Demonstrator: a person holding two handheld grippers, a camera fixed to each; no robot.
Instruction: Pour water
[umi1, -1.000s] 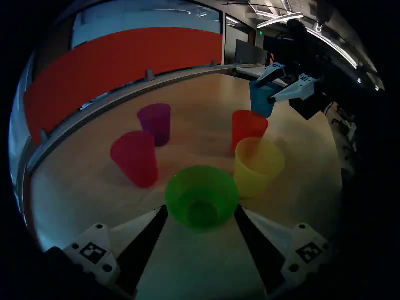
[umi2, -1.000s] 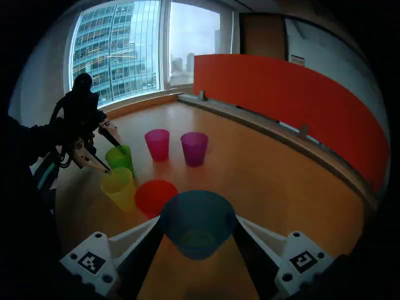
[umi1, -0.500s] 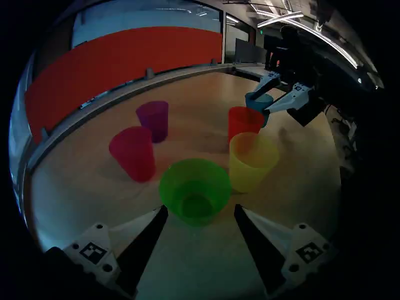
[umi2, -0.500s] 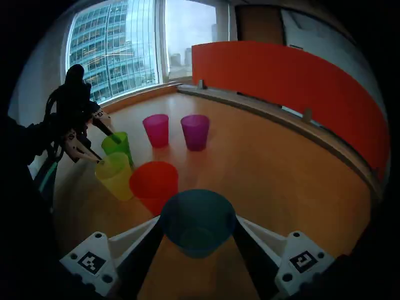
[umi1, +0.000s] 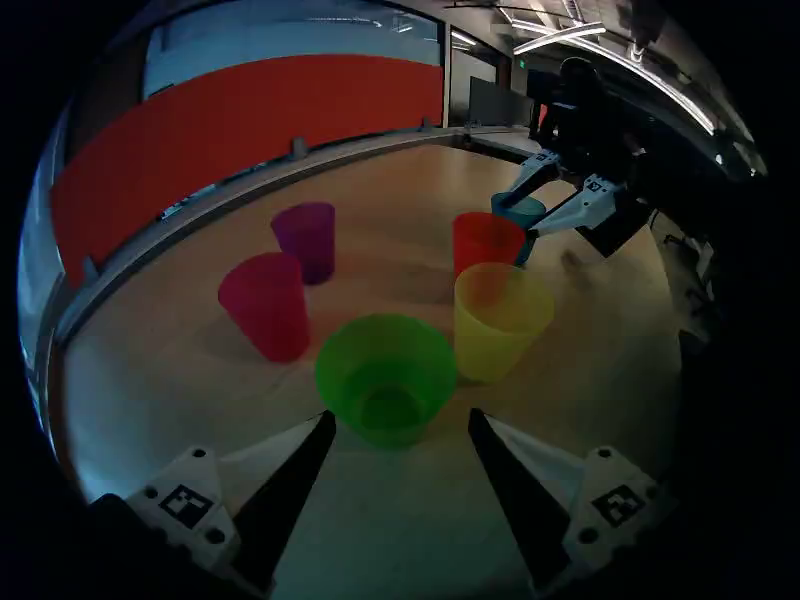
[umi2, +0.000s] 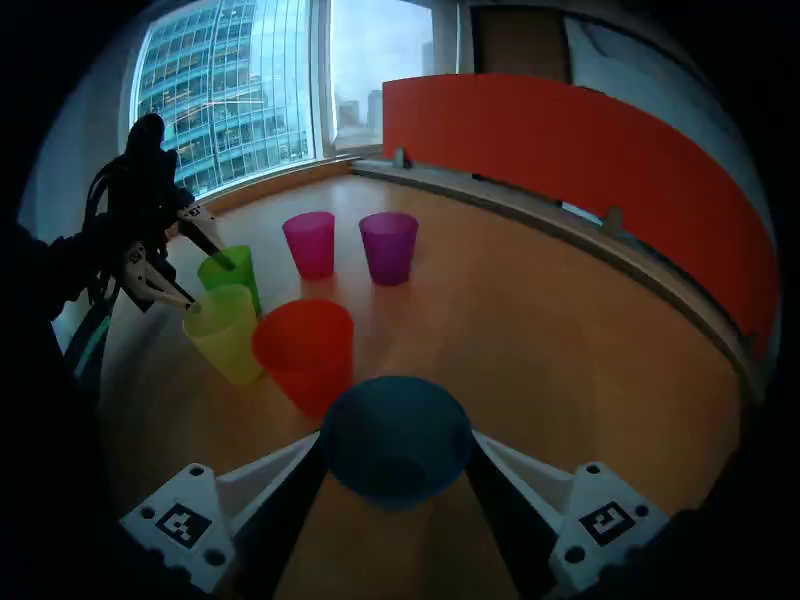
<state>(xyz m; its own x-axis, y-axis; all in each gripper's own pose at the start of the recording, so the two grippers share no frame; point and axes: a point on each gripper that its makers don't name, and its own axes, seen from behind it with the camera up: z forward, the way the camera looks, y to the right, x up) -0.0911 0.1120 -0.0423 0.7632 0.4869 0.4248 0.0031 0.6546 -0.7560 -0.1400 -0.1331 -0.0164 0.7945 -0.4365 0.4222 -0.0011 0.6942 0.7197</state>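
Clasping blue cup (umi2: 395, 438) by edges: right claw (umi2: 397, 448)

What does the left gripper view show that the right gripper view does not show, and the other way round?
Left gripper view: ceiling light strips overhead, and the green cup nearest, between the fingers of the left gripper.
Right gripper view: tall windows with towers outside, and the blue cup nearest, held in the right gripper.
Shared: the wooden table with six cups, those two plus the yellow cup, red cup, pink cup and purple cup; the orange wall panel; and the opposite gripper farther off.
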